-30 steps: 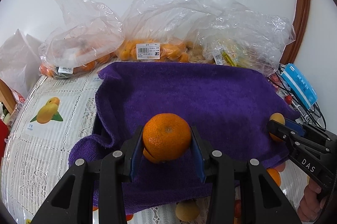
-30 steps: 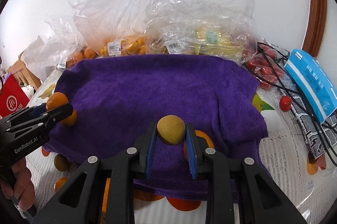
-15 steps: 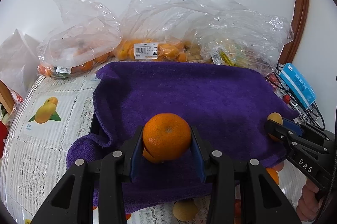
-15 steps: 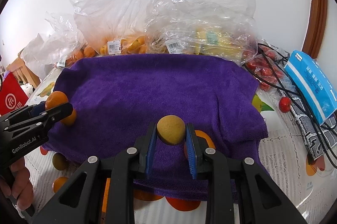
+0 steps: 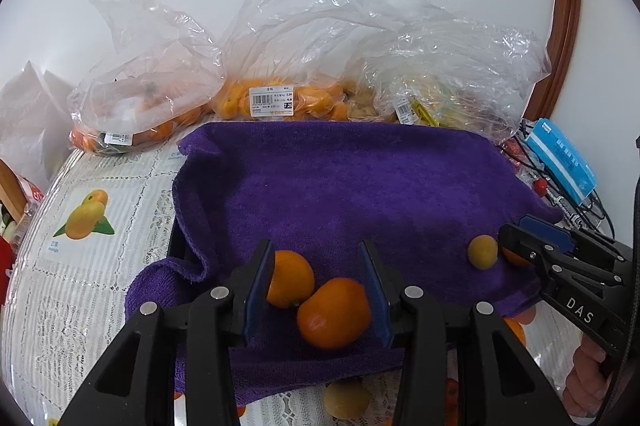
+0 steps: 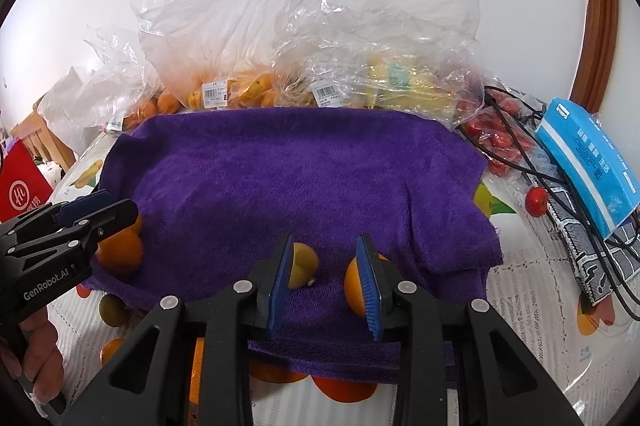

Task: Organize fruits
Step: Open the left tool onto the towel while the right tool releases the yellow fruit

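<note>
A purple towel covers the middle of the table. My left gripper has its jaws opening; an orange lies loose on the towel between them, and a second orange sits by the left finger. My right gripper is opening too. A small yellow-brown fruit rests on the towel by its left finger, no longer pinched. Another orange shows behind its right finger.
Clear plastic bags of oranges and yellow fruit line the back wall. A blue box, black cables and red tomatoes lie at the right. Loose fruit sits on the lace tablecloth by the towel's front edge.
Both grippers have opened. The orange left the left gripper's jaws and now lies on the towel; the yellow-brown fruit dropped from the right gripper's jaws onto the towel.
</note>
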